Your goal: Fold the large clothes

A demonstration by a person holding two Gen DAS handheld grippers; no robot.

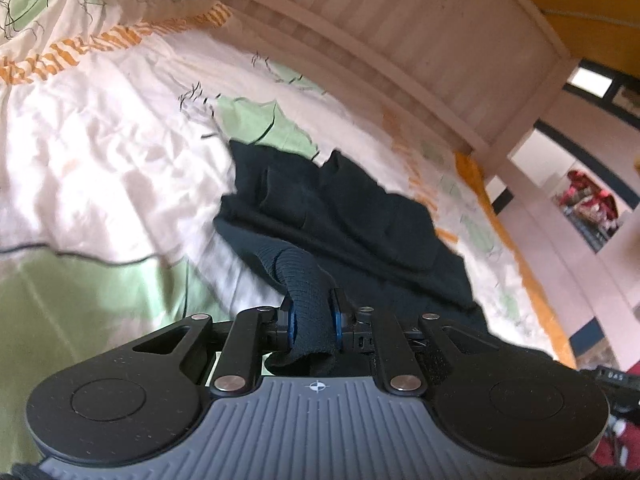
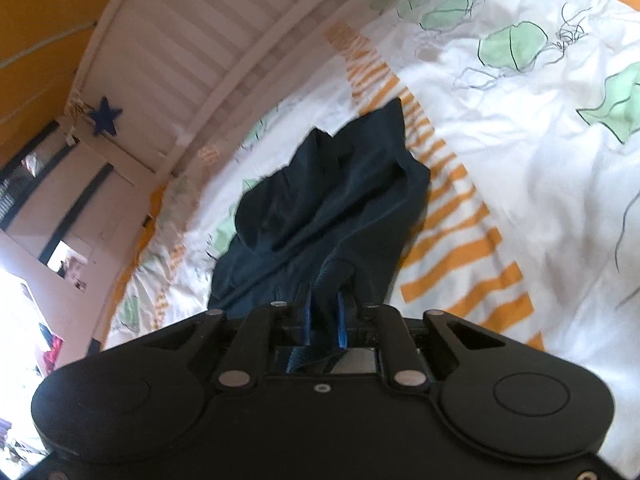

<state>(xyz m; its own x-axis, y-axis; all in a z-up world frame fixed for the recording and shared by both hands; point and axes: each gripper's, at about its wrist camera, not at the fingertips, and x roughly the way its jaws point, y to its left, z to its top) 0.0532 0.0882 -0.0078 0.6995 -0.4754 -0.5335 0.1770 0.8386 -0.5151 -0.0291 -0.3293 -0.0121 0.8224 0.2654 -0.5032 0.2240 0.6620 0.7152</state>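
Observation:
A large dark navy garment lies crumpled on a bed covered by a white quilt with green and orange patterns. My left gripper is shut on a ribbed band of the garment, which bunches between the blue-padded fingers. In the right wrist view the same garment trails away from me over the quilt. My right gripper is shut on another edge of the garment, with cloth pinched between its blue pads. Both grips sit a little above the bed.
A white slatted bed frame runs along the far side of the bed, also in the right wrist view. Orange walls and white shelving stand beyond it. A blue star hangs on the frame.

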